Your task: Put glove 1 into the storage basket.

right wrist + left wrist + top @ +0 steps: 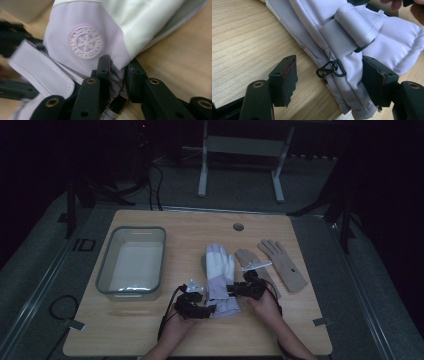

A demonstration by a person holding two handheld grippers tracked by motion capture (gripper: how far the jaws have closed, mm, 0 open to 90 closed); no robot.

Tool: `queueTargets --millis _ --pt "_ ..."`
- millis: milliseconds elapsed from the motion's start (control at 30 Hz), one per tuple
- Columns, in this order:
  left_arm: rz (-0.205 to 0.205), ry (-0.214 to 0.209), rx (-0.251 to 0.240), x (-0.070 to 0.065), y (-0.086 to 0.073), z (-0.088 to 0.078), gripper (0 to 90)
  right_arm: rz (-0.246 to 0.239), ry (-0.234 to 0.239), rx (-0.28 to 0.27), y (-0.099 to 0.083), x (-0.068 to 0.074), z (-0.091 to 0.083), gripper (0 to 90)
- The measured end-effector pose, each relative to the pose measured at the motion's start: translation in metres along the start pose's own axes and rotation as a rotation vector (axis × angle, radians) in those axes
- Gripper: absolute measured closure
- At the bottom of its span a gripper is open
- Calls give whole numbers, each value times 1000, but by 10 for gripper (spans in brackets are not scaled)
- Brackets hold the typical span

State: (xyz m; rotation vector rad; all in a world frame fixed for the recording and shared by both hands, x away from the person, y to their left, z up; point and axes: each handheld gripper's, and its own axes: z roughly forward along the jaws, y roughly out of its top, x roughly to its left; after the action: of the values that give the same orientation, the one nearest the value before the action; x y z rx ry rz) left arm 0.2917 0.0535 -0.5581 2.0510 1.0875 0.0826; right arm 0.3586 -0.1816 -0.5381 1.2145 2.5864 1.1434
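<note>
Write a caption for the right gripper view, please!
Right gripper pinches the lilac-and-white glove beside its round snowflake badge.

Three gloves and one tub on a pale wooden table (150,330).

One padded white-and-lilac ski glove (219,277) lies near the front edge, two flat tan fabric gloves (283,265) toward the right edge, one grey rectangular plastic tub (107,265) by the left edge; two black two-jaw grippers work the lilac cuff.
</note>
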Motion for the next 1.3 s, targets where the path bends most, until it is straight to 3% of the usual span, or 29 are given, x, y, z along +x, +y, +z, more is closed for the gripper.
queueTargets --millis 100,133,200,233,267,333,500,667,900,1300 --pt "-17 -66 16 4 1 0 446 -79 -90 -18 -2 14 0 775" --pt "-21 -87 22 5 2 1 506 -78 -94 -17 -1 14 0 777" --pt "-50 -125 38 8 4 1 537 -85 -102 -18 -1 15 0 779" --pt "-52 -132 43 8 5 1 598 -94 -112 -17 -1 17 0 781" --pt "-51 -135 50 7 6 1 598 -95 -119 -17 -1 18 0 783" --pt "-34 -127 62 4 8 0 695 -103 -133 -19 -1 20 0 790" --pt "-8 -106 103 0 16 -3 745 -93 -139 -31 0 22 -2 794" --pt "23 -85 121 -3 24 -9 759 -90 -140 -48 5 26 -10 798" --pt "14 -93 116 2 36 -24 762 -92 -135 -84 18 32 -19 798" --pt "51 -66 120 7 52 -49 763 -95 -127 -125 39 44 -26 797"
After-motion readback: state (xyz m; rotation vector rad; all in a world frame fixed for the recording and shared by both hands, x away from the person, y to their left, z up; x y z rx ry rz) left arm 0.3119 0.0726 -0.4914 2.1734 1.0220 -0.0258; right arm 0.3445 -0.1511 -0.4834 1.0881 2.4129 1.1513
